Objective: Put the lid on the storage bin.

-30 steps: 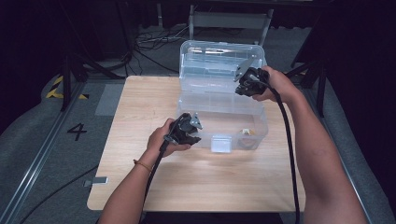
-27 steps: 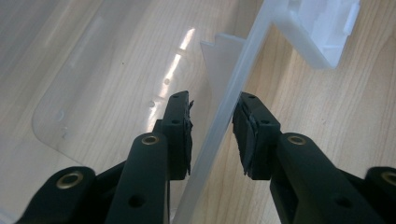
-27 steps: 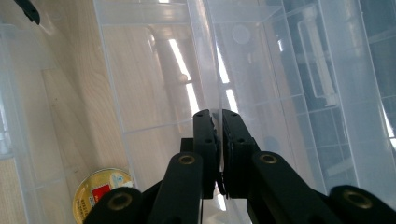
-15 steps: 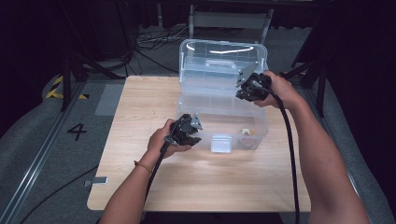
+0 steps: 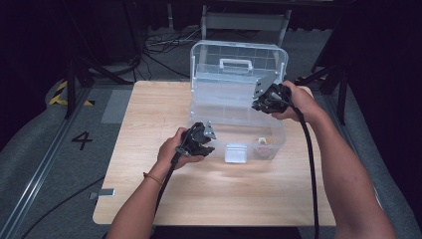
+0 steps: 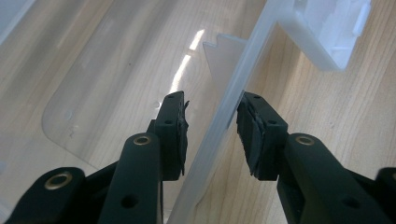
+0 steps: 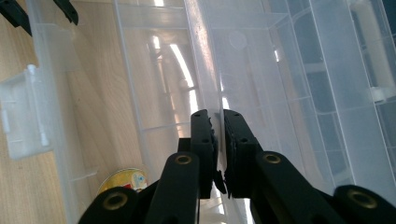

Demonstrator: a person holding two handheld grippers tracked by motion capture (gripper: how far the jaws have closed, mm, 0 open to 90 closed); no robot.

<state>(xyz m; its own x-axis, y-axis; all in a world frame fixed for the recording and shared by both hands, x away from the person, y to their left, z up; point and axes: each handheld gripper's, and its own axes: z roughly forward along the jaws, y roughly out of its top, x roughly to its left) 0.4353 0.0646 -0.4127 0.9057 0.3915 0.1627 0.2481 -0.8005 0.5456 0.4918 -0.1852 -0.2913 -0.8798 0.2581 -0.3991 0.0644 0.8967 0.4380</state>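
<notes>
Wooden desk (image 5: pixel 149 199), dark surroundings. Clear plastic storage box (image 5: pixel 234 124) sits at desk centre, lid (image 5: pixel 239 59) raised behind it. Right tongs (image 7: pixel 218 140) are clamped on an inner panel; left tongs (image 6: pixel 210 135), just opened, straddle the front wall without pressing. Box should be steadied before the panel is moved.

We see bare forearms, a thin band (image 5: pixel 152 178) on the left wrist, black grippers with brass-ringed screw holes, black cables (image 5: pixel 311 164) trailing.

A black numeral "4" (image 5: pixel 82 140) stands on the grey floor mat, just left of the wooden table (image 5: pixel 149 124). No other writing can be read.
</notes>
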